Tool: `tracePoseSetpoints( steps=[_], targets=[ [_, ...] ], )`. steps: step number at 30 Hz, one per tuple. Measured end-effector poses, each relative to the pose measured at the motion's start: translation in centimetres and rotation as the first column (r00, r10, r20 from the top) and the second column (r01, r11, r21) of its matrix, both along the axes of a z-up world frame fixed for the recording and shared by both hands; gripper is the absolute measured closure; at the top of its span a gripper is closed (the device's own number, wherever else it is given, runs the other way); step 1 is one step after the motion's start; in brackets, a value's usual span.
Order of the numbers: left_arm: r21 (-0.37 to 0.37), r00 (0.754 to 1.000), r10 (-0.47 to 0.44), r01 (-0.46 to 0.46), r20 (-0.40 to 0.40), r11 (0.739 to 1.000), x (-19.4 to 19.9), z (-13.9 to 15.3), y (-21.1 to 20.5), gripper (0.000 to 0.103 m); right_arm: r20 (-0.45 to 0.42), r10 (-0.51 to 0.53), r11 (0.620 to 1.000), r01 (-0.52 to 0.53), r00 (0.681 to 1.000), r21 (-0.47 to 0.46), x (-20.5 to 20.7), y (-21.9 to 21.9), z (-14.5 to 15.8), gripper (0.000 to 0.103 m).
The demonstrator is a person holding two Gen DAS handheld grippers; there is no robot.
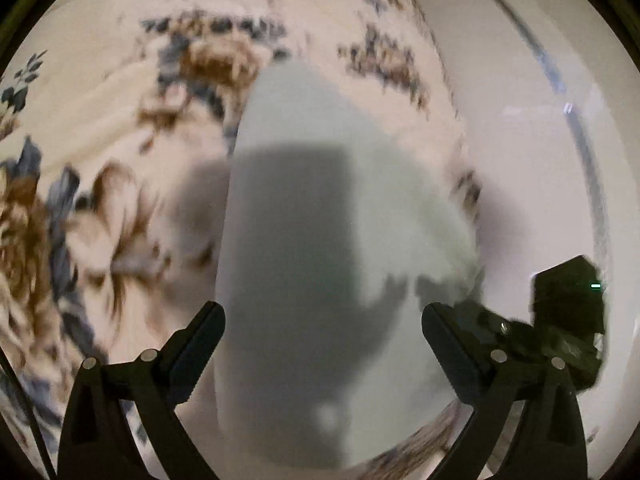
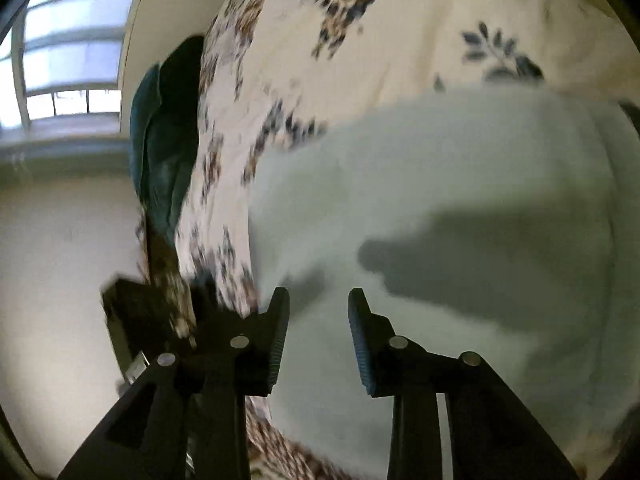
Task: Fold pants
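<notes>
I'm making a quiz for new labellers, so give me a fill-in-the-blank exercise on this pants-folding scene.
1. The pale pants lie on a bedspread printed with a ____ pattern.
2. The left claw stands wide ____ above the pants.
3. Between the fingers of the right claw there is ____; only the pants lie below.
4. In the right wrist view, a ____ shows at the upper left.

Missing words: floral; open; nothing; window

1. No words, labels, brand names or numbers can be read in the left wrist view, which is blurred.
2. None can be read in the right wrist view either; it shows only a printed flower pattern.
</notes>
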State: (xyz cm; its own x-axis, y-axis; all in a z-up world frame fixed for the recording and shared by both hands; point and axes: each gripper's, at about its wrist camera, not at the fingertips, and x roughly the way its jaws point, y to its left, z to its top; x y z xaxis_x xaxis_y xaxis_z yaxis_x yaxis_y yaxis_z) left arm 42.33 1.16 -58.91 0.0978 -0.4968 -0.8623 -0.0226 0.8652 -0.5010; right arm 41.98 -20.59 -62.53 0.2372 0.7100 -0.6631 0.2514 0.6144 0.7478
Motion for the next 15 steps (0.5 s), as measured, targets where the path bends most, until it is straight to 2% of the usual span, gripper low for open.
tracePoseSetpoints(
  steps=[1,2,3,5,7,8,9,10,11,12,14,15],
  targets=[
    [0.037,1.000,-0.012,0.012,-0.022,0.999,-0.4,-1.2,-0.2,0.002,-0.015,0.016,1.000,-0.017,1.000,-0.016,-1.5,0.4,-0.2,0.070],
    [0.042,0.999,-0.002,0.004,-0.048,0.999,-0.8,-2.6,0.1,0.000,-0.051,0.026,0.999,-0.028,0.998,-0.036,-3.2,1.1,-1.2,0.070],
    [0.008,0.994,0.033,-0.032,-0.105,0.999,-1.3,-4.5,0.7,0.000,-0.074,0.030,0.998,-0.033,0.997,-0.052,-4.6,1.1,-2.1,0.070],
    [-0.086,0.979,0.083,-0.100,-0.185,0.991,-1.8,-6.5,1.4,0.000,-0.131,0.016,0.998,-0.025,0.991,-0.064,-6.8,1.2,-4.7,0.071],
    [-0.096,0.981,0.095,-0.112,-0.167,0.989,-1.7,-6.1,1.6,0.000,-0.144,-0.020,0.999,0.015,0.989,-0.039,-7.5,0.7,-5.2,0.070],
    [-0.089,0.986,0.091,-0.104,-0.142,0.991,-1.5,-5.5,1.5,0.000,-0.128,-0.021,0.999,0.017,0.992,-0.037,-7.3,0.5,-4.6,0.065],
    [-0.086,0.988,0.092,-0.103,-0.123,0.991,-1.6,-4.6,1.6,0.000,-0.112,-0.021,0.999,0.018,0.993,-0.030,-7.2,0.2,-3.7,0.047],
    [-0.084,0.988,0.099,-0.110,-0.116,0.990,-1.5,-3.7,1.7,0.000,-0.094,-0.028,0.999,0.026,0.995,-0.027,-7.0,0.0,-2.7,0.034],
    [-0.087,0.989,0.107,-0.117,-0.104,0.989,-1.2,-2.9,1.8,0.001,-0.053,-0.048,0.998,0.046,0.997,-0.037,-7.1,-0.7,-1.1,0.014],
    [-0.098,0.991,0.121,-0.127,-0.062,0.987,-1.0,-1.5,2.0,0.001,-0.001,-0.071,0.995,0.071,0.997,-0.071,-7.3,-1.5,0.7,0.012],
    [-0.081,0.992,0.122,-0.122,0.005,0.989,-0.6,0.3,2.2,0.000,0.093,-0.116,0.972,0.132,0.989,-0.195,-8.2,-3.9,4.1,0.012],
    [-0.067,0.993,0.112,-0.110,0.031,0.992,-0.4,1.2,2.1,0.000,0.102,-0.133,0.956,0.155,0.986,-0.248,-8.8,-4.9,4.9,0.012]
  ],
)
